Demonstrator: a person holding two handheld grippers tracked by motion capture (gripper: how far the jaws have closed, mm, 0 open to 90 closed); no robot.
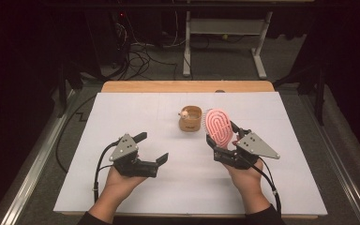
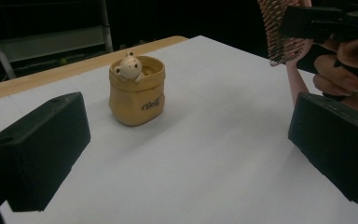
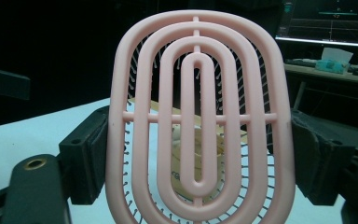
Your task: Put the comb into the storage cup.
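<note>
Pink hairbrush is clamped upright between the jaws of the right gripper, above the desk right of centre. Left gripper hovers near the front edge, jaws apart and empty. Bear-figure pot stands toward the back edge, just left of the hairbrush.

I see the pink oval hairbrush with concentric ribs standing upright, clamped in my right claw, above the bench's middle.
</note>
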